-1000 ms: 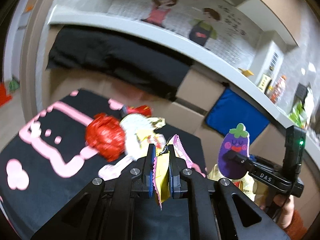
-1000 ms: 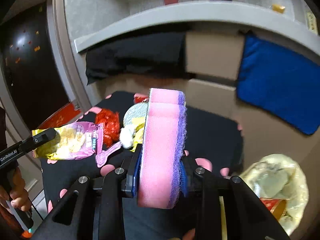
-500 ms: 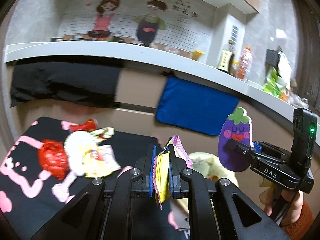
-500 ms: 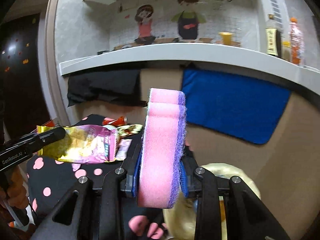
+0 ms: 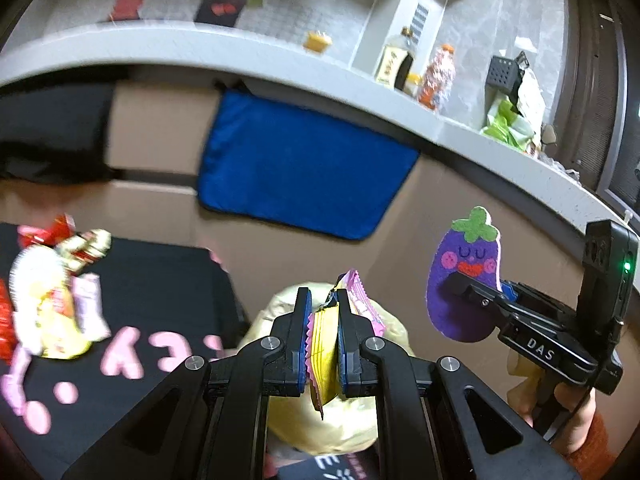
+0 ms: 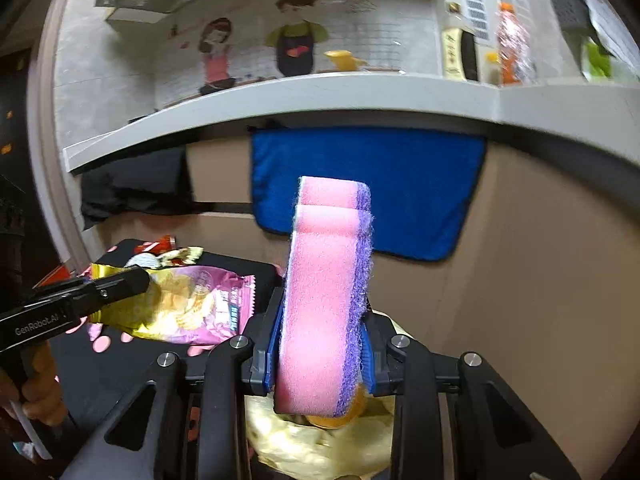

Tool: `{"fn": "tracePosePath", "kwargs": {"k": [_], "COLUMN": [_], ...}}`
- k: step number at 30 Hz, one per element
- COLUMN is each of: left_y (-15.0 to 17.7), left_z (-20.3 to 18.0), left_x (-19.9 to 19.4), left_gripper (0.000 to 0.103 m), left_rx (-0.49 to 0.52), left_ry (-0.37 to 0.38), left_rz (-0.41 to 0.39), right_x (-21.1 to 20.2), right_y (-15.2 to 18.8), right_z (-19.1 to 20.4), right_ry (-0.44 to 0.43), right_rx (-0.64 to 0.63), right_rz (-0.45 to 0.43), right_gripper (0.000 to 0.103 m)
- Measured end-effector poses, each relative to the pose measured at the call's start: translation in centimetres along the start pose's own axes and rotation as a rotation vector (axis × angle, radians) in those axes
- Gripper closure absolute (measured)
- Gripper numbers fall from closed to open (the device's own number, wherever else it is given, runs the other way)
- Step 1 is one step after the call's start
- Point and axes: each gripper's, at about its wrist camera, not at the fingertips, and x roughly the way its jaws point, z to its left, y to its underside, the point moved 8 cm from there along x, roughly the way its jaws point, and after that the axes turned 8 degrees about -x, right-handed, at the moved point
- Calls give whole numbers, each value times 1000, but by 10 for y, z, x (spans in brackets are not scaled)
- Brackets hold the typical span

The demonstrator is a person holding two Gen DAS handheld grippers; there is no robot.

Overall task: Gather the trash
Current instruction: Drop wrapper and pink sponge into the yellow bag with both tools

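Hanging behind: blue cloth [image 5: 304, 168].

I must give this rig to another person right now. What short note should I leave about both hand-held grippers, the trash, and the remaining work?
Left hand-held gripper: shut on a yellow and pink snack wrapper, above the yellowish trash bag.
Right hand-held gripper: shut on a pink and purple eggplant-shaped sponge, also over the bag.
Done: both pieces are picked up and carried to the bag; neither is dropped yet.
Left: release both into the bag, then go back for the wrappers lying on the black mat with pink print.
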Motion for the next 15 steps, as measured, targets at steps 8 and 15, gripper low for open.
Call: {"fn": "tracePosePath", "kwargs": {"k": [8,15], "left_y": [28,58], "left_z": [-5,7], "left_x": [100,149], "left_gripper": [92,54], "left_rx": [-56,-70], "left_ry": [64,54], "left_rz": [190,313], "right_x": [32,59], "right_y": [34,58], "right_z": [-44,-66], "right_ry": [36,32], "right_rx": [74,134], "right_rz": [76,142], "right_gripper": [74,74]}}
